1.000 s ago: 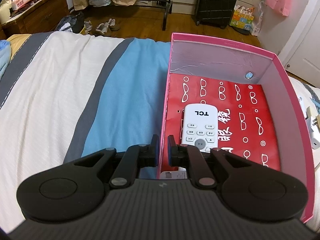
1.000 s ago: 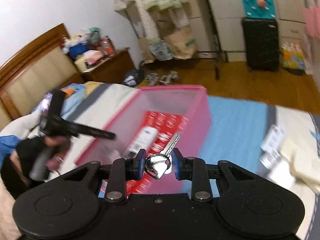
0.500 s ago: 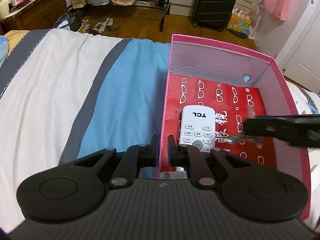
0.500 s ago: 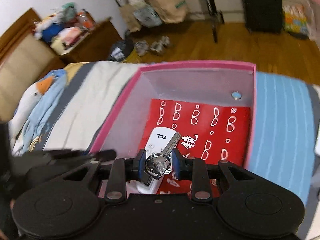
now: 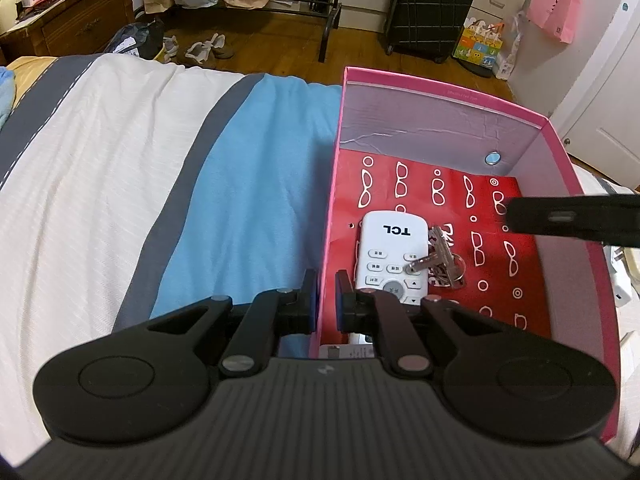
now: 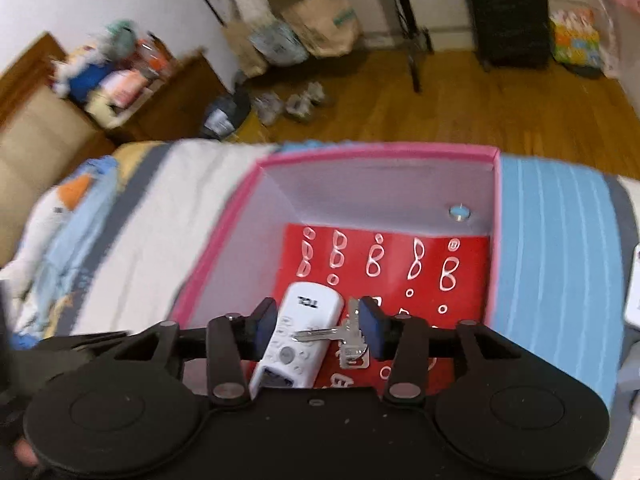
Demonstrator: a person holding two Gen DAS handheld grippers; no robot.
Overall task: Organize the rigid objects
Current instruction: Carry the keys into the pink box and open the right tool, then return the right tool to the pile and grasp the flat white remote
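Note:
A pink box [image 5: 440,92] with a red patterned floor lies on the bed. My left gripper [image 5: 327,296] is shut on the box's left wall near its front corner. Inside lies a white TCL remote [image 5: 390,240], and a bunch of keys [image 5: 440,260] rests on the remote's right edge and the box floor. My right gripper [image 6: 317,314] hovers over the box [image 6: 380,152] with its jaws opening. The keys [image 6: 348,336] and remote [image 6: 304,320] lie below its pads, which do not press on them. One right finger [image 5: 572,218] reaches in from the right.
The bed has a striped bedspread [image 5: 160,184] in white, grey and blue. A small round blue disc [image 5: 492,158] sticks to the box's far wall. White objects [image 5: 624,280] lie right of the box. Beyond the bed are a suitcase [image 5: 432,4] and a wooden nightstand [image 5: 72,20].
My right gripper swung in over the box and its jaws spread, letting go of the keys, which now lie against the remote. The left gripper kept its hold on the box wall.

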